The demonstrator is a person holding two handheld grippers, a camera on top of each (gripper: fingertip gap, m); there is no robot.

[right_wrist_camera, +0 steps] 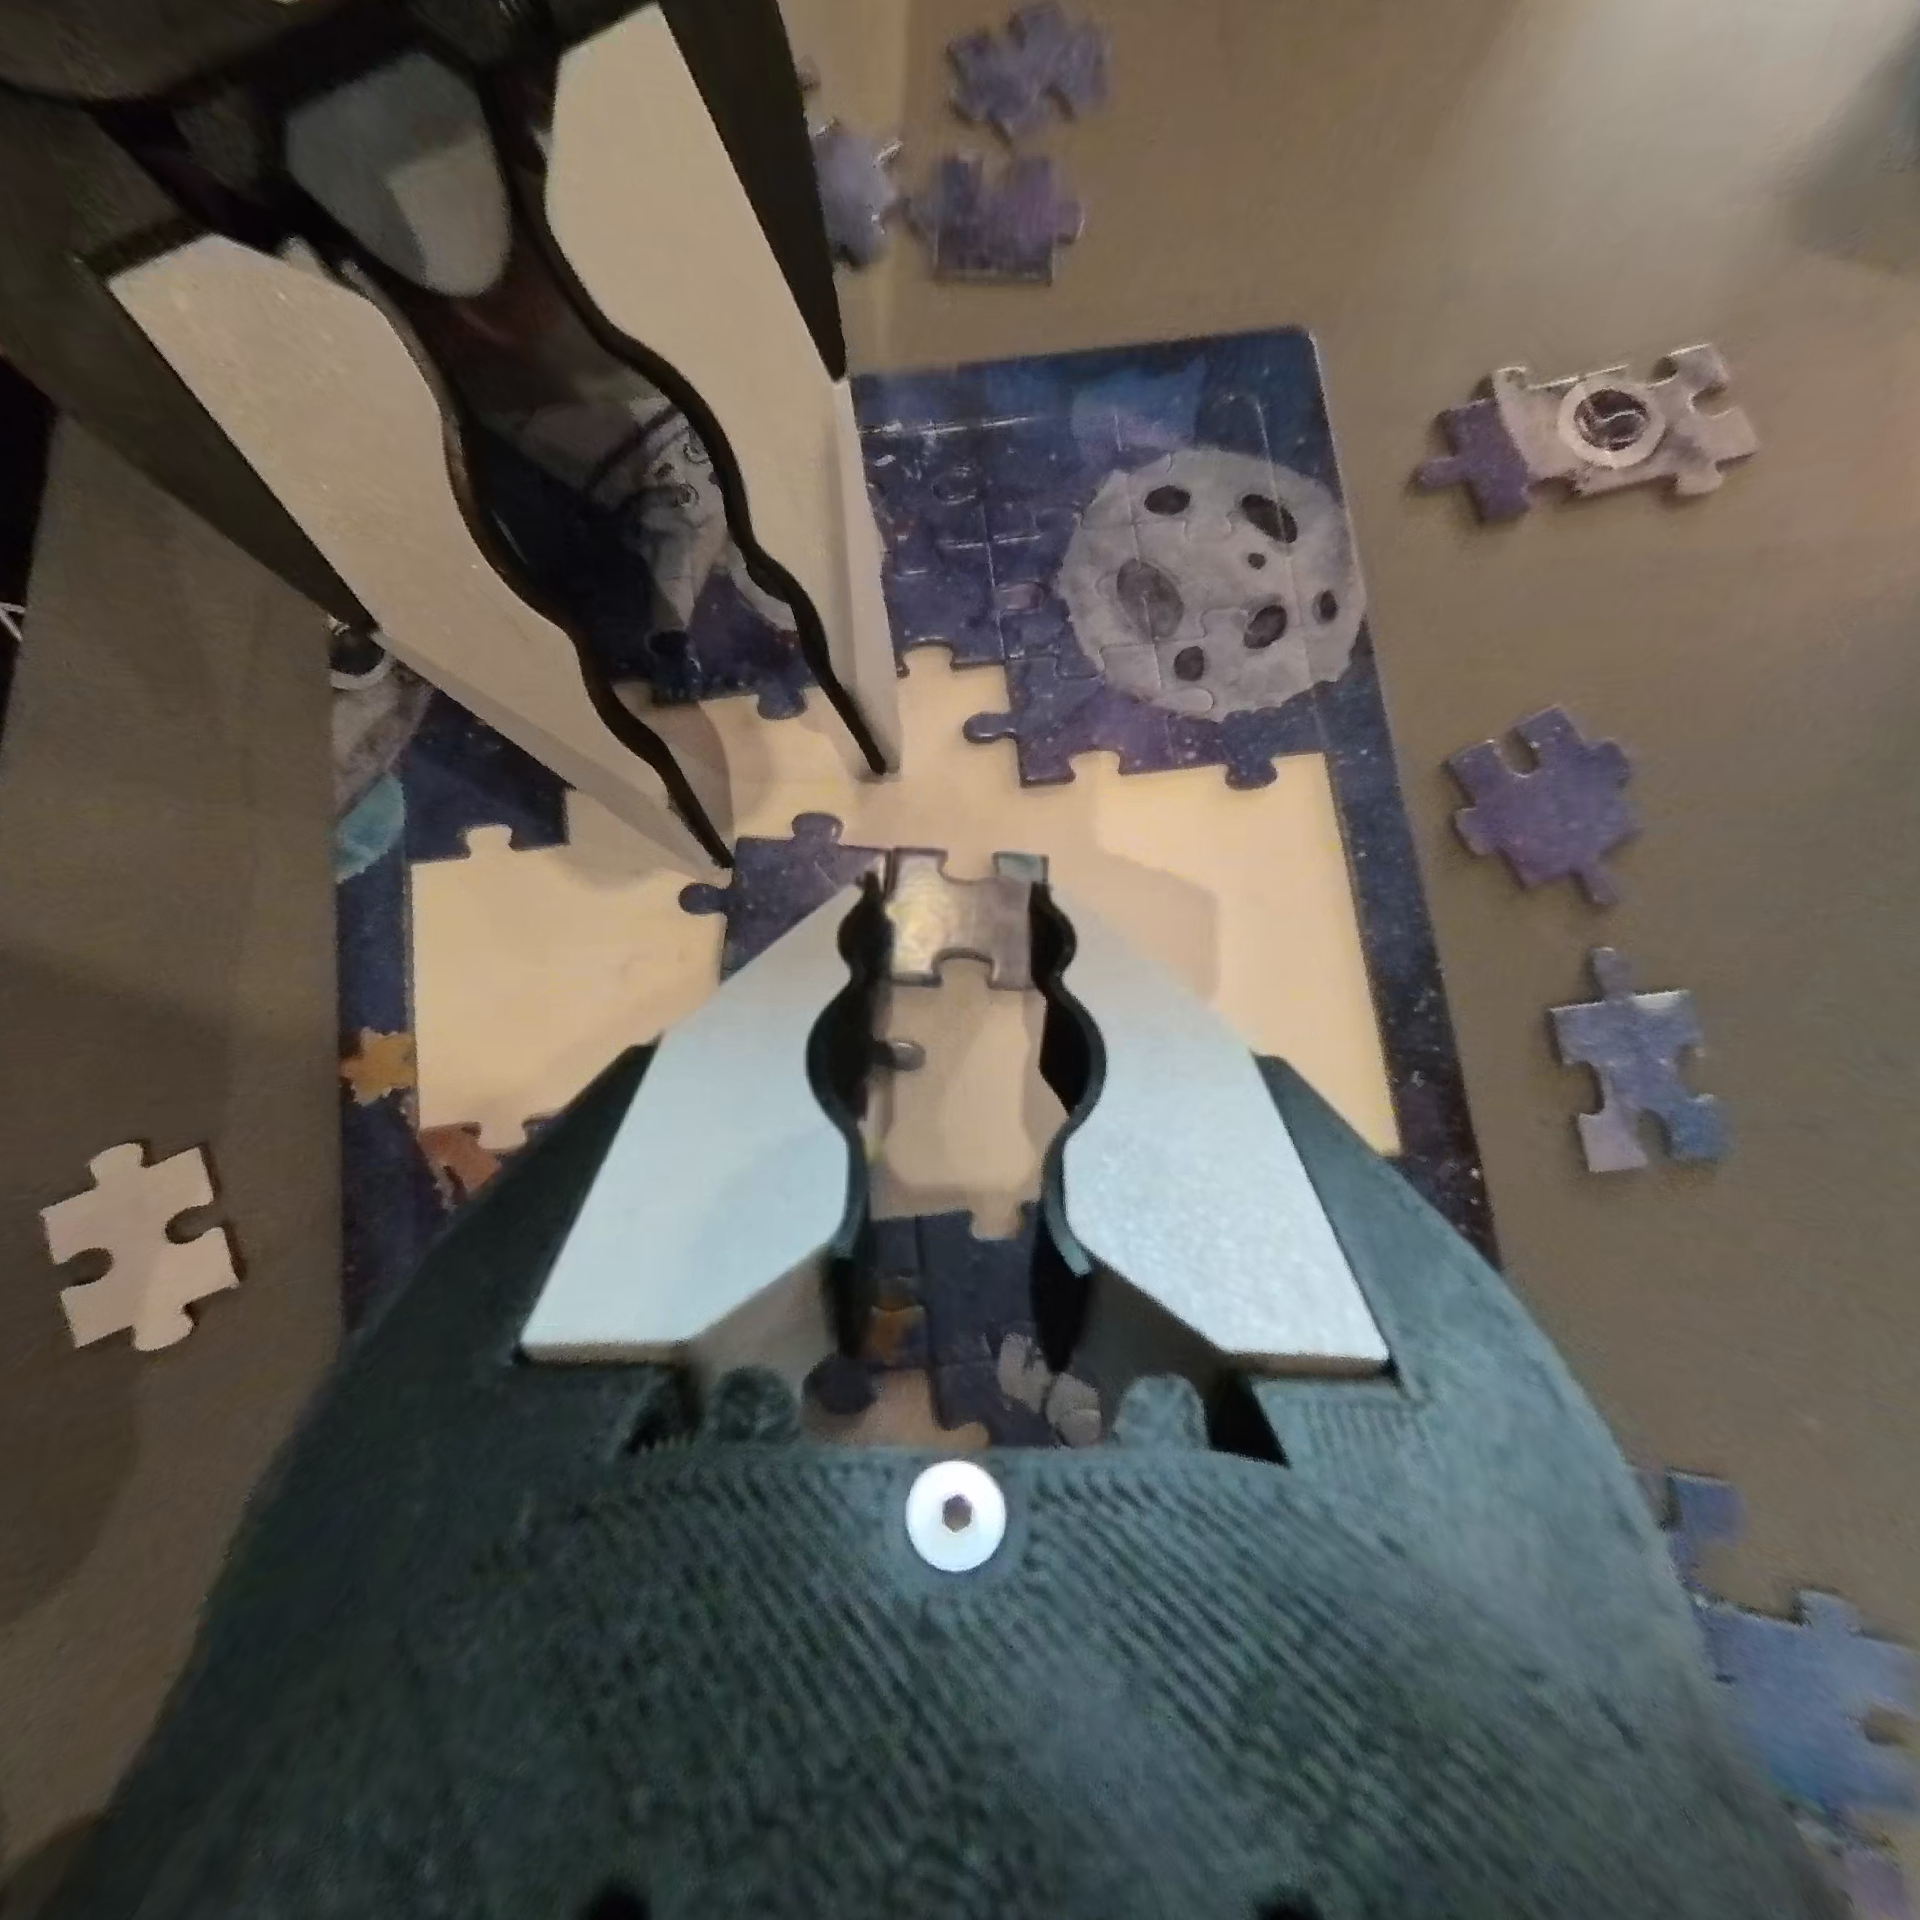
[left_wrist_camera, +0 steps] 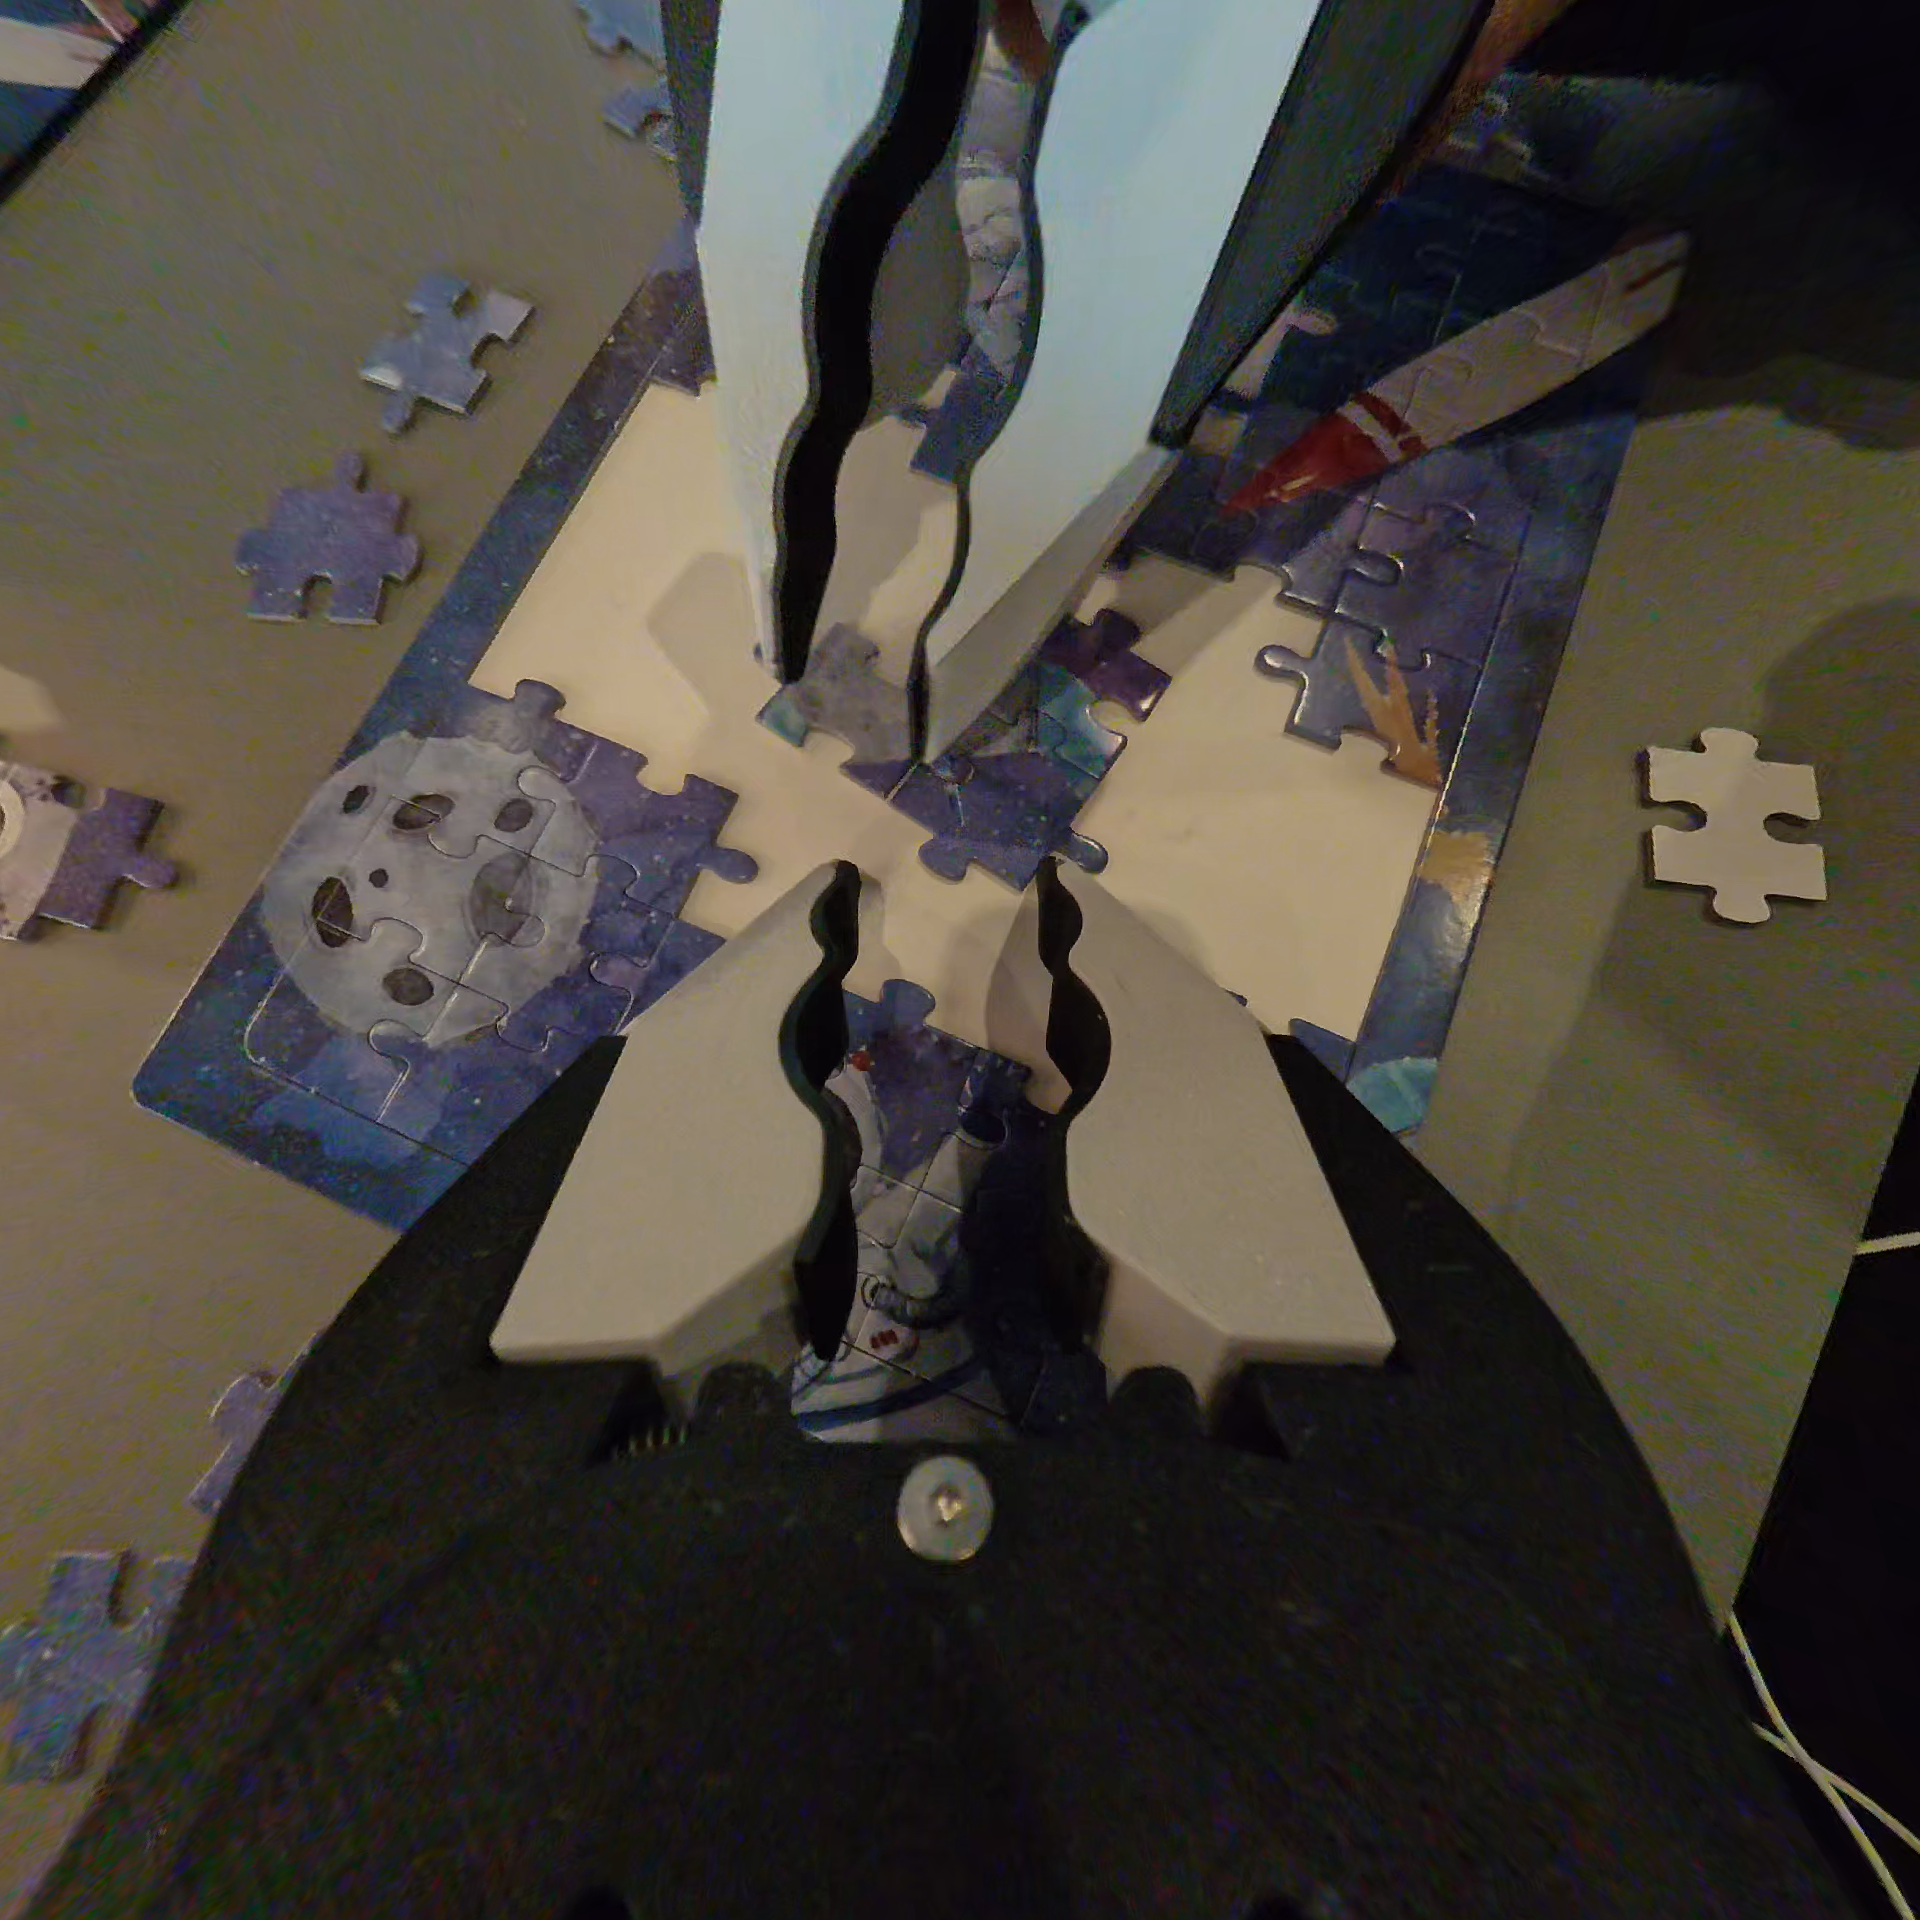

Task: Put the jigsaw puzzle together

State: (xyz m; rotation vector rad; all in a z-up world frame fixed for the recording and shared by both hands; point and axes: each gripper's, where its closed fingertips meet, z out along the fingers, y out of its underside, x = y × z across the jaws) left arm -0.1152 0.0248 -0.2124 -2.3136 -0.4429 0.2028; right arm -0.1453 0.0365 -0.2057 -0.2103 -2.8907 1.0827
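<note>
The puzzle tray (left_wrist_camera: 1226, 831) has a blue frame and a cream floor, with a moon section (left_wrist_camera: 447, 883) and a rocket section (left_wrist_camera: 1455, 374) assembled. My right gripper (left_wrist_camera: 854, 712) comes down from the top, shut on a grey-blue puzzle piece (left_wrist_camera: 847, 691). It holds the piece low over the tray's middle, against a small cluster of joined pieces (left_wrist_camera: 997, 821). The right wrist view shows the piece (right_wrist_camera: 956, 914) between that gripper's (right_wrist_camera: 954, 883) tips over the tray (right_wrist_camera: 1195, 935). My left gripper (left_wrist_camera: 948, 878) is open and empty, close in front of the cluster; it also shows in the right wrist view (right_wrist_camera: 802, 812).
Loose pieces lie on the grey table left of the tray (left_wrist_camera: 447, 348) (left_wrist_camera: 327, 540). A face-down white piece (left_wrist_camera: 1735, 821) lies to the right. In the right wrist view several loose pieces (right_wrist_camera: 1538, 810) (right_wrist_camera: 1636, 1060) lie to the right. White cords (left_wrist_camera: 1829, 1766) run at the lower right. Only a small space, under 4 cm, lies between the two pairs of fingers. About 7 centimetres separates my right fingertips from the moon section (left_wrist_camera: 447, 883). My right wrist view (right_wrist_camera: 1199, 581) looks at it from another angle.
</note>
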